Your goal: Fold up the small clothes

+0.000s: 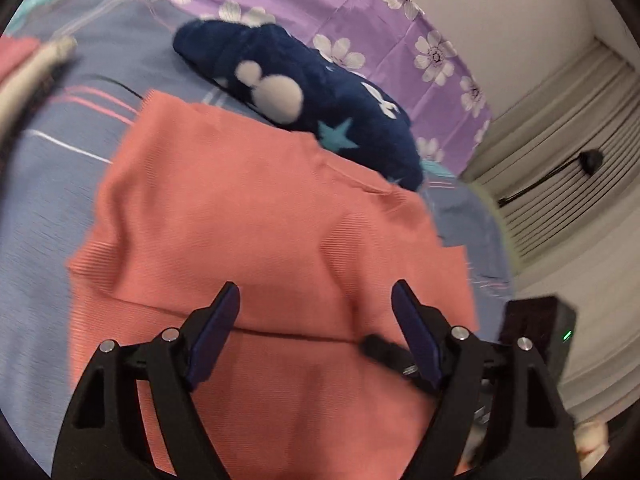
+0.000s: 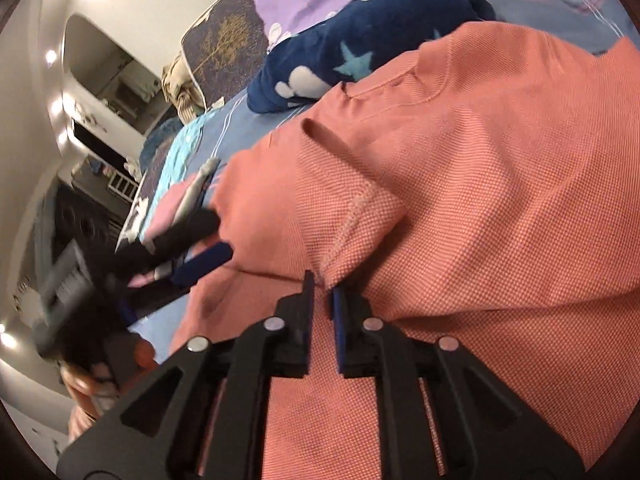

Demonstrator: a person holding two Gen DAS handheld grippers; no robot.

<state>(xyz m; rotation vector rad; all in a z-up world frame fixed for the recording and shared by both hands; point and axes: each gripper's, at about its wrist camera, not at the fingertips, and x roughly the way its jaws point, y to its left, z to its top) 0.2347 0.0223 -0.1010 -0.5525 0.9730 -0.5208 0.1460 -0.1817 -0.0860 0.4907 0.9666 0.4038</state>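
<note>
A coral-pink knitted garment [image 1: 248, 216] lies spread on the blue striped bedsheet [image 1: 48, 184], with a fold line across its near part. My left gripper [image 1: 316, 292] hovers just over that near part, its jaws wide apart and nothing between the blue pads. In the right wrist view the same garment [image 2: 480, 168] fills the right side. My right gripper [image 2: 322, 284] has its jaws almost together, with a stitched hem fold of the coral garment pinched at the tips. The left gripper [image 2: 200, 248] shows blurred at the garment's left edge, held by a hand [image 2: 140, 354].
A navy plush blanket [image 1: 320, 96] with white shapes and teal stars lies just beyond the garment. Behind it is a purple flowered sheet [image 1: 360, 12]. Pink and grey clothes [image 1: 24, 60] sit at the far left. A pleated curtain [image 1: 560, 152] hangs past the bed's right edge.
</note>
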